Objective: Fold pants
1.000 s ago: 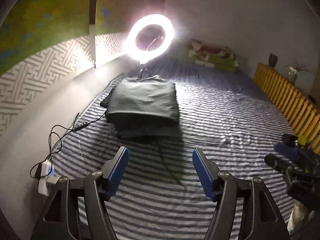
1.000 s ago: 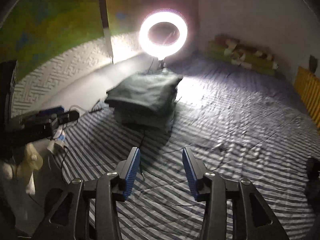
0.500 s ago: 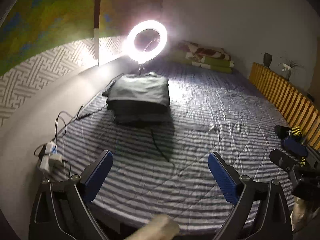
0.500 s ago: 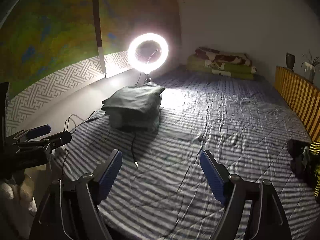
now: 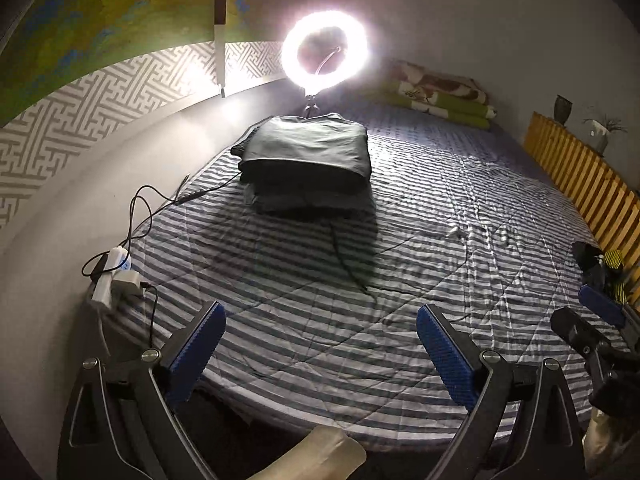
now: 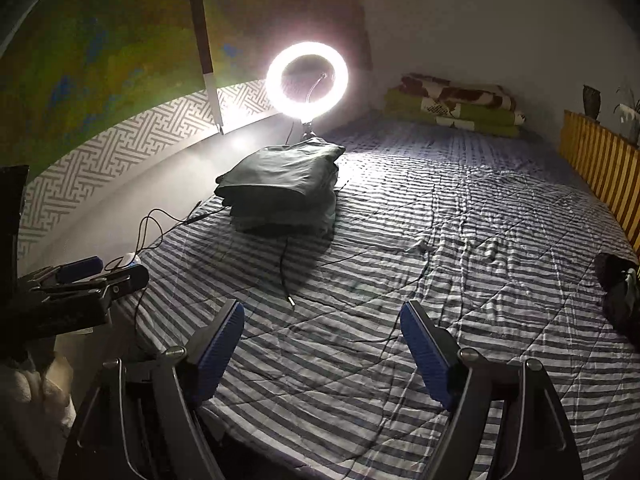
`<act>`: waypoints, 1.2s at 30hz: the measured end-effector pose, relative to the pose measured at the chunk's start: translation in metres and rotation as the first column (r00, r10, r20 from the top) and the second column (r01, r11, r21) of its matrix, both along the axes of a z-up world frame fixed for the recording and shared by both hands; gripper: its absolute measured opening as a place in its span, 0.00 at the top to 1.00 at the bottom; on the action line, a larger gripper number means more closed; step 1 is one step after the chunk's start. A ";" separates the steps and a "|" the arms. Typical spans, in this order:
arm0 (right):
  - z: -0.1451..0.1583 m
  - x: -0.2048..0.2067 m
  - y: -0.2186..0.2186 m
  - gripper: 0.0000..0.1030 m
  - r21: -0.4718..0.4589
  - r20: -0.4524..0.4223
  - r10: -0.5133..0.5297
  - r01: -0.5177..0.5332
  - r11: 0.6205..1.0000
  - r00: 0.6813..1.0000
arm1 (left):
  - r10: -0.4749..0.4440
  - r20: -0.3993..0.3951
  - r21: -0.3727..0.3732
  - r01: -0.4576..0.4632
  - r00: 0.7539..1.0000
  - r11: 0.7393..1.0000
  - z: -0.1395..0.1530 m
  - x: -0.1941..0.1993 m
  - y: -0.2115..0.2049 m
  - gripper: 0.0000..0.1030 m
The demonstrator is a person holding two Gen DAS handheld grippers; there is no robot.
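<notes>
A stack of folded dark pants [image 5: 304, 156] [image 6: 280, 188] lies on the striped bed sheet [image 5: 420, 240] [image 6: 440, 240], just in front of the ring light. My left gripper [image 5: 320, 312] hangs over the near edge of the bed, well short of the stack, open, with only sheet between its blue pads. My right gripper [image 6: 322, 308] stands beside it, also open and empty. Each gripper shows at the side of the other's view: the right gripper [image 5: 580, 316] and the left gripper [image 6: 116, 272].
A lit ring light [image 5: 288, 56] [image 6: 272, 80] stands behind the stack. A black cable [image 5: 344, 256] [image 6: 284, 276] trails across the sheet. A power strip [image 5: 110, 276] lies at the left wall. Folded blankets [image 5: 440, 96] sit at the far end, a wooden slat rail [image 5: 580, 176] at the right, and a dark bundle [image 6: 620, 288] beside it.
Both grippers have drawn back from the folded stack toward the near edge of the bed, and both pairs of jaws have spread wider. The stack has stayed put.
</notes>
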State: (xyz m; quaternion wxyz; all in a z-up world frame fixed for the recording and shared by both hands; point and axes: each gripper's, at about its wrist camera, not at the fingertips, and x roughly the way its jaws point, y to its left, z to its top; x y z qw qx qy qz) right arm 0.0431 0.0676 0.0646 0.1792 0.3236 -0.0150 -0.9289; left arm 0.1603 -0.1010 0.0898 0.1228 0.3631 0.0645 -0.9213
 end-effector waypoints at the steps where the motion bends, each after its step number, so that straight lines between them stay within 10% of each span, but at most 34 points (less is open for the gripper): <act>1: -0.001 0.000 -0.001 0.25 0.003 0.000 0.002 -0.002 1.000 1.000 | -0.001 0.001 0.001 0.001 1.000 1.000 -0.001 -0.001 0.000 0.05; 36: -0.016 -0.011 -0.011 0.25 0.030 0.055 0.017 -0.019 0.999 0.998 | -0.013 0.044 0.017 0.013 0.999 1.000 -0.027 -0.019 -0.010 0.05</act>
